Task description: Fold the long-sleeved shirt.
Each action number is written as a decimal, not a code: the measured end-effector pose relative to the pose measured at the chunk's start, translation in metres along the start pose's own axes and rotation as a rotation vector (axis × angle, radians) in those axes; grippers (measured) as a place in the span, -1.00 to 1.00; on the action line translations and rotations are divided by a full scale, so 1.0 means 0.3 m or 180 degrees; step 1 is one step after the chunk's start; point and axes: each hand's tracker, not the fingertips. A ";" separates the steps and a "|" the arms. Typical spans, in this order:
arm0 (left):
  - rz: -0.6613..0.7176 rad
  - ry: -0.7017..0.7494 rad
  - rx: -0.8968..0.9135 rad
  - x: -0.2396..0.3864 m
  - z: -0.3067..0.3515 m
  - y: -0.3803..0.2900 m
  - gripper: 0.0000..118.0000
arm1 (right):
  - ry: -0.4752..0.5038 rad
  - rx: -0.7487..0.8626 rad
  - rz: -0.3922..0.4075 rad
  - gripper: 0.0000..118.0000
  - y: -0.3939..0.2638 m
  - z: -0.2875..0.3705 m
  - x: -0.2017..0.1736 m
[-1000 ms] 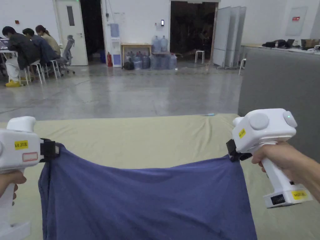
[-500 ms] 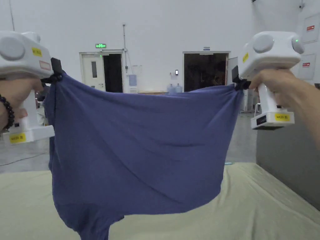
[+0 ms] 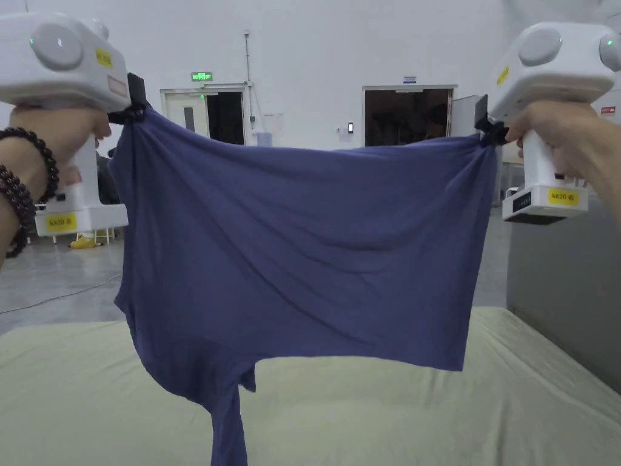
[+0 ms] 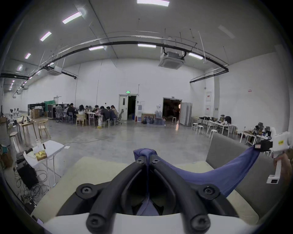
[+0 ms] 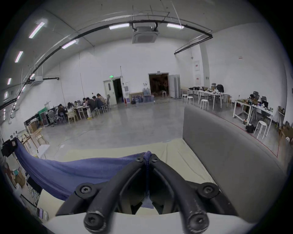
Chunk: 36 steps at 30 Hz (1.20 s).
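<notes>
Shirt [image 3: 303, 243] held up in air, spread between both hand-held grippers above surface [image 3: 424, 418]. Left hand-held gripper [image 3: 134, 112] clamped on one top corner, right hand-held gripper [image 3: 490, 130] clamped on other. One sleeve [image 3: 227, 425] dangles toward surface.

A big open hall, workshop or lab by the look of it: polished concrete floor [image 5: 126, 120], high white walls, ceiling air units [image 5: 145, 35] and strip lights [image 4: 153, 2]. People sit round a group of tables [image 4: 93, 113]. Long white desks [image 5: 206, 93] with stools line the right wall, water jugs [image 4: 150, 120] by the doors.
</notes>
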 end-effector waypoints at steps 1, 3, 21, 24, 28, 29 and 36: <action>-0.0005 -0.0002 -0.0067 0.001 -0.017 -0.050 -1.00 | -0.0019 -0.0062 0.0028 -1.00 -0.055 -0.008 0.000; -0.0008 0.0011 -0.0175 -0.012 -0.075 -0.154 -1.00 | -0.0012 -0.0172 0.0023 -1.00 -0.157 -0.057 0.021; 0.0217 -0.0178 -0.0822 -0.201 0.153 -0.816 -1.00 | 0.0358 -0.0749 0.0035 -1.00 -0.799 0.007 0.244; -0.0034 -0.0253 -0.0900 -0.176 0.344 -0.905 -1.00 | 0.0388 -0.0784 0.0202 -1.00 -0.930 0.135 0.274; -0.0193 -0.0224 -0.1239 -0.141 0.617 -1.121 -1.00 | 0.0506 -0.1010 0.0341 -1.00 -1.192 0.329 0.317; -0.0220 -0.0220 -0.1350 -0.142 0.663 -1.176 -1.00 | 0.0535 -0.1098 0.0382 -1.00 -1.255 0.340 0.342; 0.0170 -0.0417 -0.2264 -0.213 0.984 -1.611 -1.00 | 0.0627 -0.1864 0.0765 -1.00 -1.748 0.547 0.423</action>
